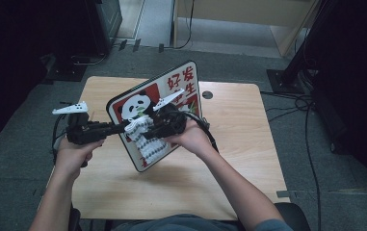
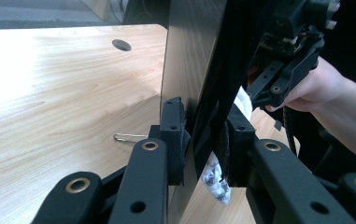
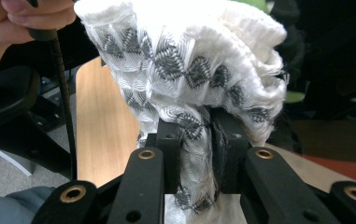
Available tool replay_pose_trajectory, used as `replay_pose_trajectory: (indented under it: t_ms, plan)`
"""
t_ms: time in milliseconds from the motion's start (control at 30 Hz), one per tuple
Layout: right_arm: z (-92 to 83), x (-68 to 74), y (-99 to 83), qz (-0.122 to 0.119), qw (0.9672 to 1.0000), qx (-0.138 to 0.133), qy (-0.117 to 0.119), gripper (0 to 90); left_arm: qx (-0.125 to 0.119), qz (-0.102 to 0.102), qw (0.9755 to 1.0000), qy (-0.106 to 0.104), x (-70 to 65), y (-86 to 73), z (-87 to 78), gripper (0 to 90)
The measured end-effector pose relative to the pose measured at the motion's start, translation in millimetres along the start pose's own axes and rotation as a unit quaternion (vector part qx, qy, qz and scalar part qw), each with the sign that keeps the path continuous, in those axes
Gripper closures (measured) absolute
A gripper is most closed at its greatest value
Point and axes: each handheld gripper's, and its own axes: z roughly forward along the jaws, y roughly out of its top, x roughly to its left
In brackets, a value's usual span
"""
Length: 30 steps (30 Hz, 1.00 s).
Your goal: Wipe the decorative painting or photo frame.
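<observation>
Left hand: your left hand [image 1: 75, 155] comes in from the bottom left, forearm angled up the table, holding the left gripper [image 1: 118, 128] level and pointing right.
Right hand: your right hand [image 1: 193, 137] reaches in from the lower right, wrist bent left, with the right gripper [image 1: 140, 126] pointing left toward the other.
Left gripper state: its jaws pinch the edge of the panda board [image 2: 189, 70], 1 pad on each face.
Right gripper state: its jaws are pressed together on the white patterned cloth [image 3: 189, 74].
Writing: the board [image 1: 145, 103] shows a panda and red Chinese characters, 好, 发 and 生 among them; the rest is too small to read.
Board position: tilted up off the wooden table [image 1: 239, 144], between both grippers.
Cloth position: bunched against the board's front face [image 1: 147, 139], just beyond the right jaws.
</observation>
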Motion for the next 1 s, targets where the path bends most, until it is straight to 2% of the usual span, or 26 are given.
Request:
replay_pose_trajectory:
  t_ms: [1000]
  plan:
    - [21.9, -7.0, -40.2, 0.018, 0.9998, -0.005, 0.006, 76.1, 0.000, -0.002, 1.0000, 0.000, 0.1, 0.3, 0.2, 74.9]
